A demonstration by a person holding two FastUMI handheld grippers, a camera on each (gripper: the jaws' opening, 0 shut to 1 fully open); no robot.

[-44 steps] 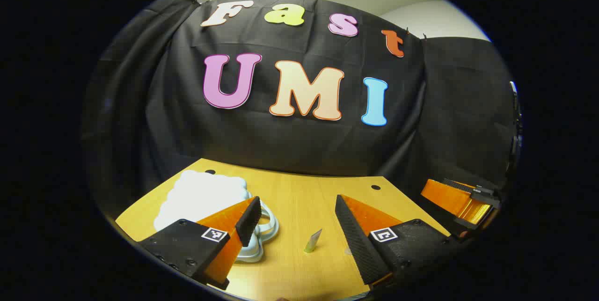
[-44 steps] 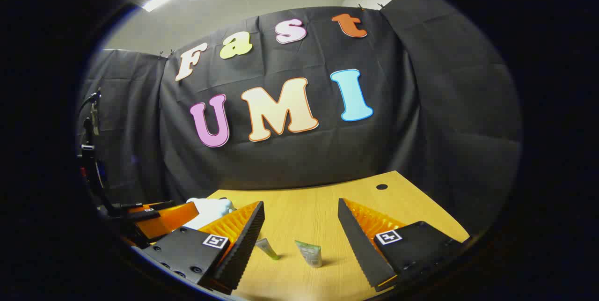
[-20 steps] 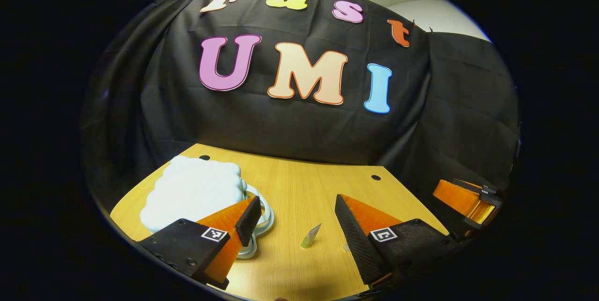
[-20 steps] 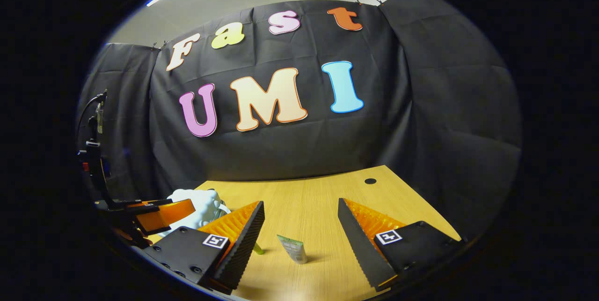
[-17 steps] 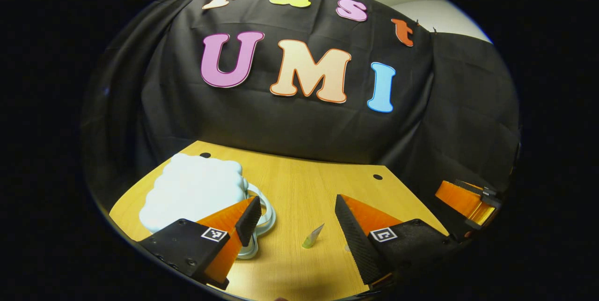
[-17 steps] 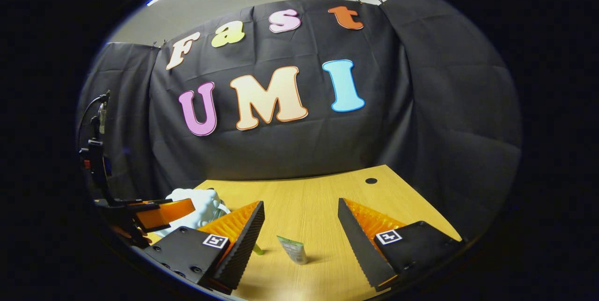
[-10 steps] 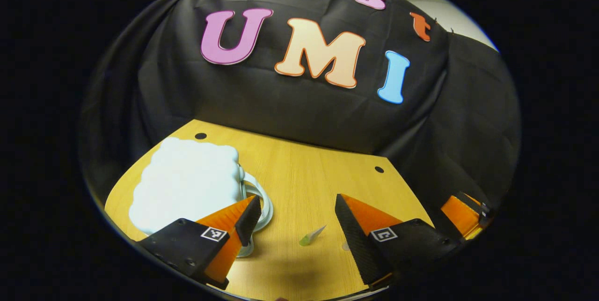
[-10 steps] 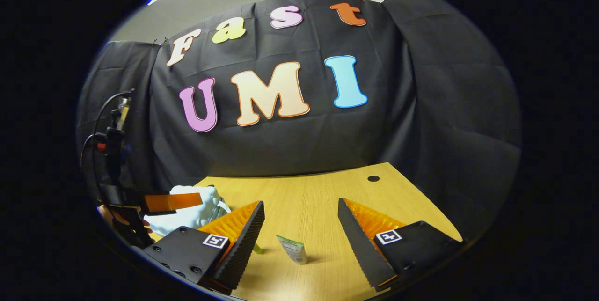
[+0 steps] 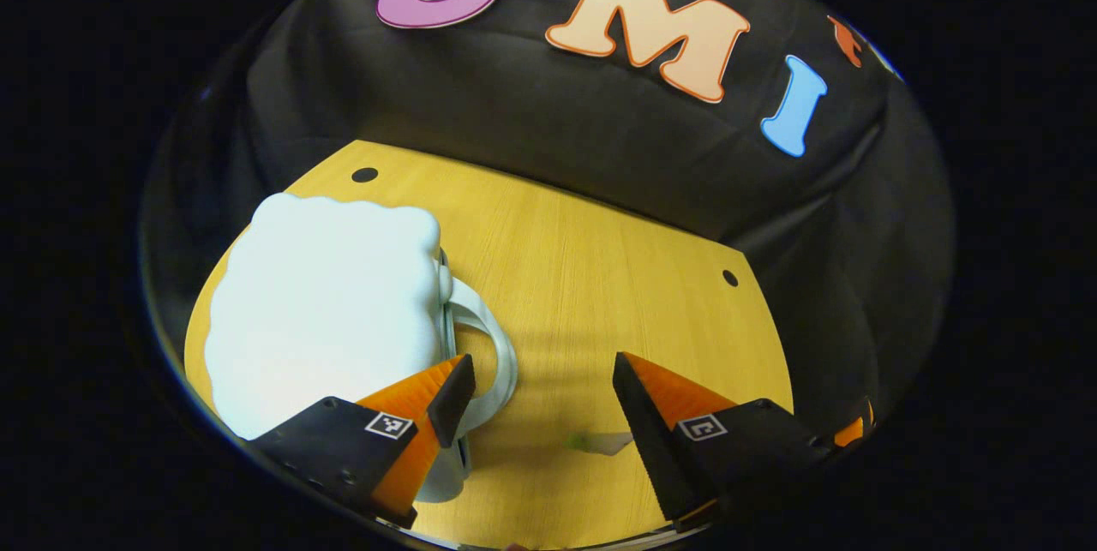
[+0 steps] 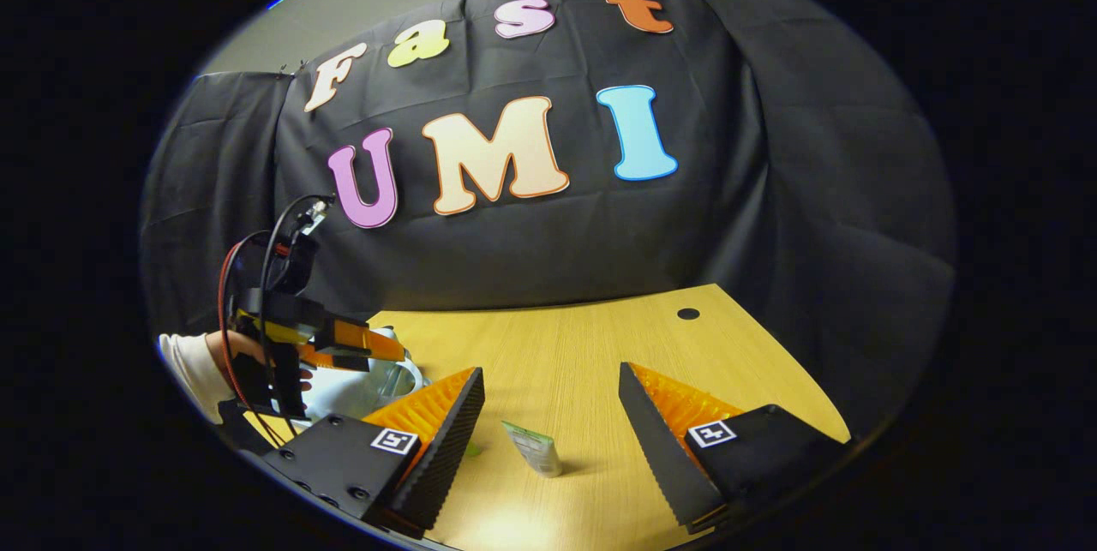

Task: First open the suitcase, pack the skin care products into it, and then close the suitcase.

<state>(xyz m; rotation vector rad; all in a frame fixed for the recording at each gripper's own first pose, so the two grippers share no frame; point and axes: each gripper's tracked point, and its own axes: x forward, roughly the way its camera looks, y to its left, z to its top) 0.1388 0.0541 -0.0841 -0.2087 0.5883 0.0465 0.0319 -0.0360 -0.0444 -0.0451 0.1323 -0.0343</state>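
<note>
A pale blue, cloud-shaped suitcase (image 9: 326,302) lies shut on the wooden table (image 9: 591,260), its loop handle (image 9: 501,345) toward the table's middle. My left gripper (image 9: 540,388) is open above the table, its left finger beside the handle. A small green tube (image 9: 596,443) lies low between its fingers. In the right gripper view, my right gripper (image 10: 550,388) is open over the table (image 10: 583,337), with a green-and-white tube (image 10: 533,448) lying between its fingers. A second green tube's tip (image 10: 471,449) peeks out by the left finger. The left gripper (image 10: 343,344) hovers over the suitcase (image 10: 360,392).
A hand and white sleeve (image 10: 197,358) hold the left gripper, with red and black cables above it. Round cable holes (image 9: 364,175) (image 9: 729,278) sit near the table's far corners. The black cloth wall rises right behind the table. The right gripper's orange edge (image 9: 848,429) shows far right.
The left gripper has risen and tipped downward toward the suitcase, which now looms larger under it. The right gripper has barely moved; the tubes stay put.
</note>
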